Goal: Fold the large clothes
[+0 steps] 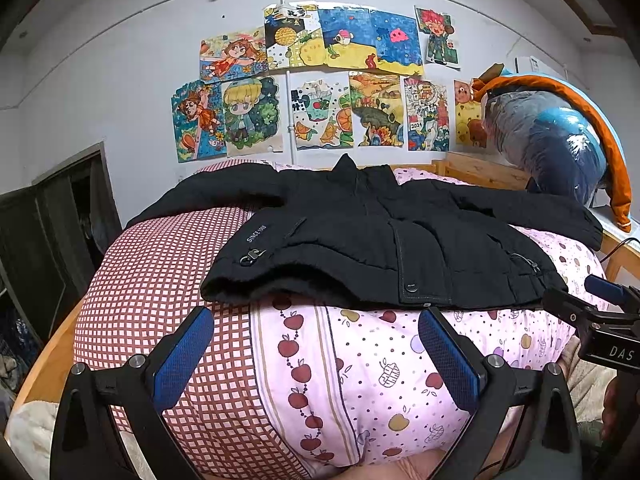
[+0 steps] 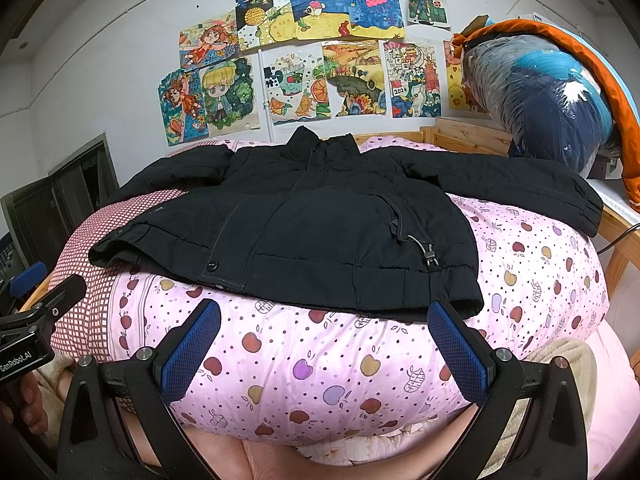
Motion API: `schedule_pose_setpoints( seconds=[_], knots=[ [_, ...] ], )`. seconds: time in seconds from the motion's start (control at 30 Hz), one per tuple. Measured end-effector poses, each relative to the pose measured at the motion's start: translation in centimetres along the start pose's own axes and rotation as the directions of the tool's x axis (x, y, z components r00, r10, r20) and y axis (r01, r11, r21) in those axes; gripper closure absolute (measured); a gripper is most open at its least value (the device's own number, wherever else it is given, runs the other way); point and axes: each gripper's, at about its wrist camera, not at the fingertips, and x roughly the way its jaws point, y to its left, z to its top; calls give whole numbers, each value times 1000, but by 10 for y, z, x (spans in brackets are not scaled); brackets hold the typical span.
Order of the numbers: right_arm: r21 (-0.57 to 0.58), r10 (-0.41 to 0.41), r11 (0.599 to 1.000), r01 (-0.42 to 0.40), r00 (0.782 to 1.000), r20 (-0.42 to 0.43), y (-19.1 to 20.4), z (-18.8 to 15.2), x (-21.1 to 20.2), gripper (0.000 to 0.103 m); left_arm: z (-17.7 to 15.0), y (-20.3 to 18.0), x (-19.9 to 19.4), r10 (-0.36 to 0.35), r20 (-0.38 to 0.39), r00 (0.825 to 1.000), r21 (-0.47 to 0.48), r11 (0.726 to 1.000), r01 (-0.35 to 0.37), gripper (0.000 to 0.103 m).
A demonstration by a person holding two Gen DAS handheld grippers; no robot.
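A black padded jacket (image 1: 360, 232) lies spread flat, front up, on a pink apple-print quilt (image 1: 360, 368), sleeves out to both sides, collar toward the wall. It also shows in the right wrist view (image 2: 320, 224). My left gripper (image 1: 316, 320) is open and empty, just short of the jacket's hem. My right gripper (image 2: 324, 316) is open and empty, just short of the hem near its right corner. The right gripper also shows at the right edge of the left wrist view (image 1: 600, 320), and the left gripper at the left edge of the right wrist view (image 2: 36, 312).
The quilt (image 2: 360, 360) covers a wooden-framed bed (image 1: 480, 172); a red checked cover (image 1: 160, 280) lies on its left part. A bagged bundle of bedding (image 2: 552, 100) stands at the back right. Drawings (image 1: 320, 80) hang on the wall. A dark cabinet (image 1: 52, 232) stands at left.
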Motion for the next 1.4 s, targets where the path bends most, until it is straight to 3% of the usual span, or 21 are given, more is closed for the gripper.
schedule_pose_setpoints(
  seconds=[0.87,1.17,1.4],
  knots=[
    [65,15,998,-15,1000,-5,-20,4,17,1,10,-10,16,50,-66,997,46,998,-47,0],
    [46,-40,998,38,999,29,-51,36,29,1,28,-18,38,63,-100,993,62,997,-57,0],
    [71,-130,990,126,990,57,-87,62,52,1,50,-34,66,92,-95,991,100,992,-83,0]
  ],
)
